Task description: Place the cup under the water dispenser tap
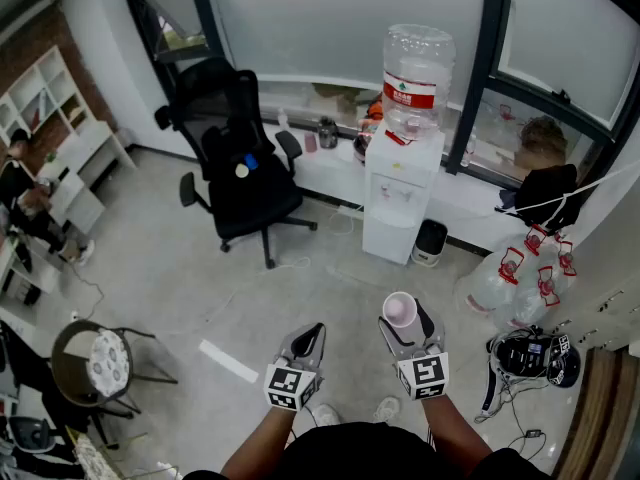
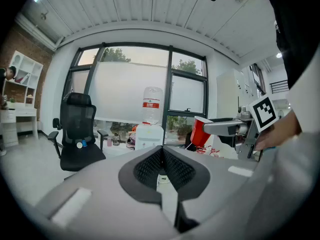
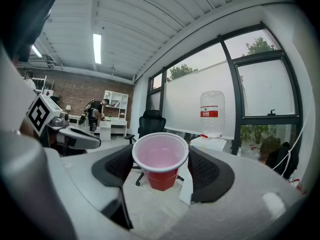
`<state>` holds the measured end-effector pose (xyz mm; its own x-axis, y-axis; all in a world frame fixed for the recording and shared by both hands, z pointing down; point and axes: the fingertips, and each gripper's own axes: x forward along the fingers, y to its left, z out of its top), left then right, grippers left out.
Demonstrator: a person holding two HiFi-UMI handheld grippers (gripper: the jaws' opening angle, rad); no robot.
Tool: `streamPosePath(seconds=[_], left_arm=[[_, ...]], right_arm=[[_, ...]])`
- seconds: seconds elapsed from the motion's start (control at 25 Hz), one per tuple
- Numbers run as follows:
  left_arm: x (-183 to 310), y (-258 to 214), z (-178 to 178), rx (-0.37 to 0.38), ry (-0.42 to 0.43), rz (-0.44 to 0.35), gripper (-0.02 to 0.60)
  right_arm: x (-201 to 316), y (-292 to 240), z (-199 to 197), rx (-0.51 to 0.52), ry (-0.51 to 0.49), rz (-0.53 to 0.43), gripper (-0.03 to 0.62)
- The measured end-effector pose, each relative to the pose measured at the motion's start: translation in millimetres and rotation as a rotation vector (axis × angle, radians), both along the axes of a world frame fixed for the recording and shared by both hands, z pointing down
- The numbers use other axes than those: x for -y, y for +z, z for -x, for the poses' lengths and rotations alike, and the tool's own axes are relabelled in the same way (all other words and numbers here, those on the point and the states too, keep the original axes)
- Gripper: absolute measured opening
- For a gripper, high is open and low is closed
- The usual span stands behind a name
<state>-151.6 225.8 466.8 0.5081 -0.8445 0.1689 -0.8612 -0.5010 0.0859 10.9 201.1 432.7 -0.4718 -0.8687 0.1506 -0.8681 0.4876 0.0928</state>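
Right gripper point(image 1: 405, 326), jaws wide and clamped on the upright red cup point(image 3: 160, 159), mouth up, well short of the water dispenser point(image 1: 400, 223) standing straight ahead; left gripper point(image 1: 305, 346), jaws together, empty, beside it, no nearer the dispenser.

- The left gripper point(image 1: 312, 334) and the right gripper point(image 1: 404, 326) have smooth, pale grey shells that narrow toward the jaws.
- The pads point(image 2: 150, 168) are black with a fine ribbed mesh texture.
- Each gripper carries a white block printed with black square markers: the left cube point(image 1: 290, 386) and the right cube point(image 1: 423, 375).
- The person wears a black top point(image 1: 365, 455) that leaves the forearms uncovered.
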Motion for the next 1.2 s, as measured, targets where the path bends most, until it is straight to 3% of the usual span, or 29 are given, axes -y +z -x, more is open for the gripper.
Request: streamPosePath(seconds=[0.52, 0.8, 1.2], left_arm=[[-22, 8, 24, -0.005, 0.019, 0.059, 0.017], [-23, 6, 42, -0.016, 0.059, 0.011, 0.017], [21, 26, 35, -0.028, 0.076, 0.047, 0.017]], right_arm=[[-14, 1, 22, 0.019, 0.021, -0.009, 0.344], [-14, 7, 36, 0.017, 0.071, -0.005, 0.344], [32, 14, 28, 0.014, 0.08, 0.007, 0.344]])
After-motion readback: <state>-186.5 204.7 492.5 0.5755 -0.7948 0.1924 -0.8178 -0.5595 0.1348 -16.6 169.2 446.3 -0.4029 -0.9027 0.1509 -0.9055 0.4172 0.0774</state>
